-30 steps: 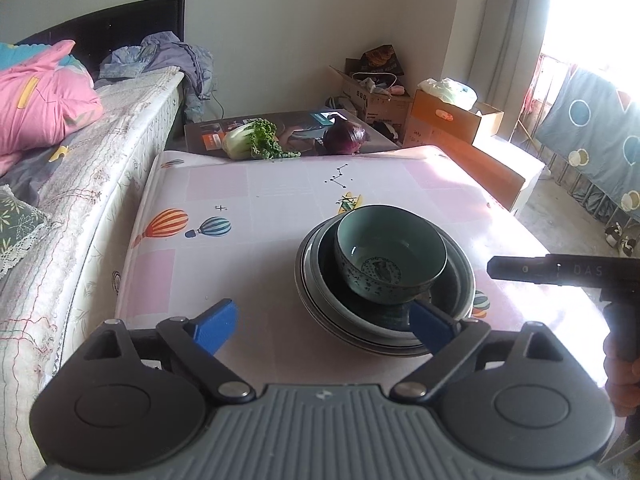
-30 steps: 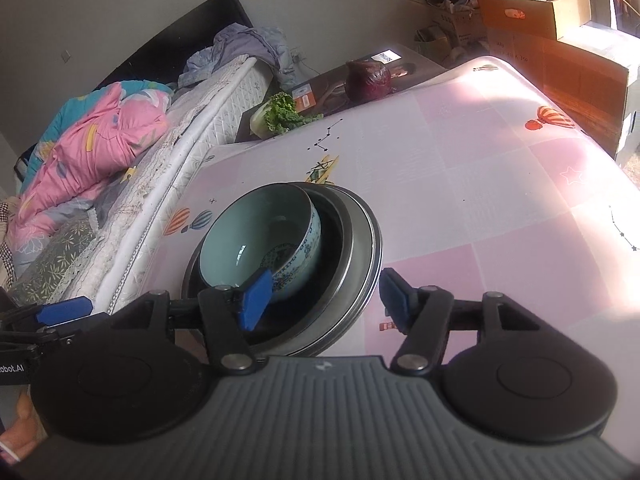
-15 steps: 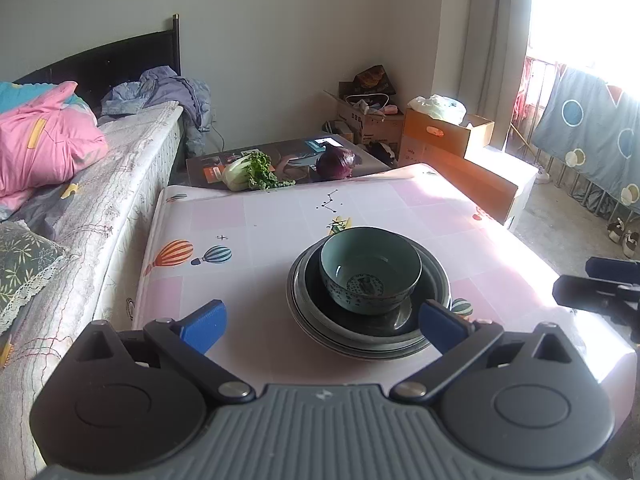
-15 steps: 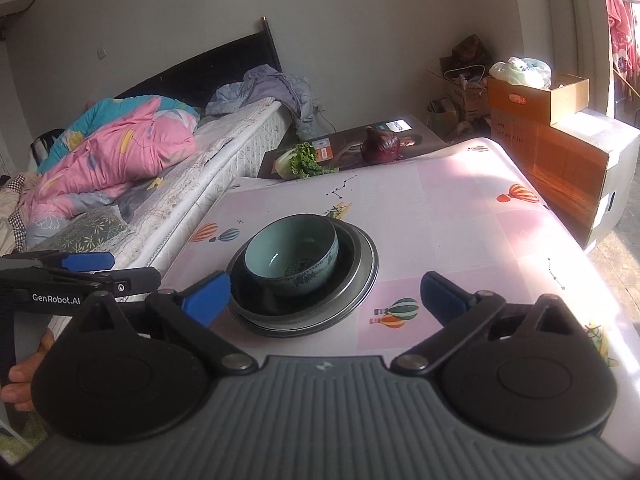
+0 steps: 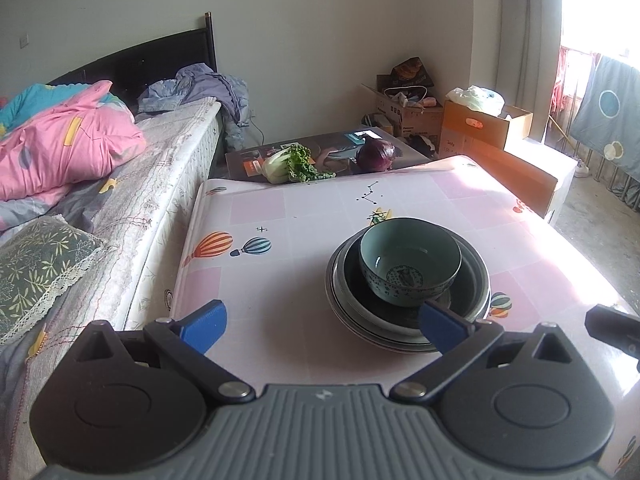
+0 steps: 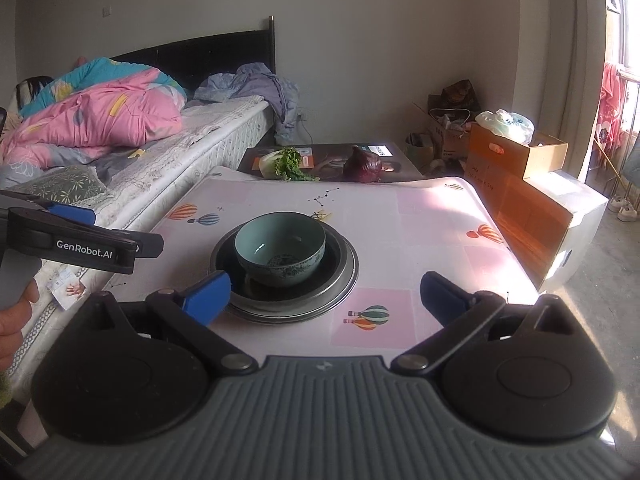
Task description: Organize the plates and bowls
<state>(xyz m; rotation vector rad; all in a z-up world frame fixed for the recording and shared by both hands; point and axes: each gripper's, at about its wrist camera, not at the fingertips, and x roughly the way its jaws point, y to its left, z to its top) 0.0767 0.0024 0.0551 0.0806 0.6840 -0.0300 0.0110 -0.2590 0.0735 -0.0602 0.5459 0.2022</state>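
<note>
A teal patterned bowl [image 5: 410, 258] sits upright in a stack of dark plates [image 5: 472, 284] on the pink table [image 5: 280, 280]. It also shows in the right wrist view [image 6: 280, 244], inside the plates [image 6: 340, 276]. My left gripper [image 5: 322, 322] is open and empty, held back from the stack near the table's front edge. My right gripper [image 6: 324, 296] is open and empty, also drawn back in front of the stack. The left gripper's side [image 6: 80, 246] shows at the left of the right wrist view.
A bed [image 5: 120, 184] with a pink quilt runs along the table's left. A green cabbage [image 5: 288, 166] and a red cabbage [image 5: 378, 155] lie on a low board behind the table. Cardboard boxes [image 5: 500, 148] stand at the right.
Both grippers have pulled back and up from the stack; the bowl and plates stay put. The right gripper's jaws have widened.
</note>
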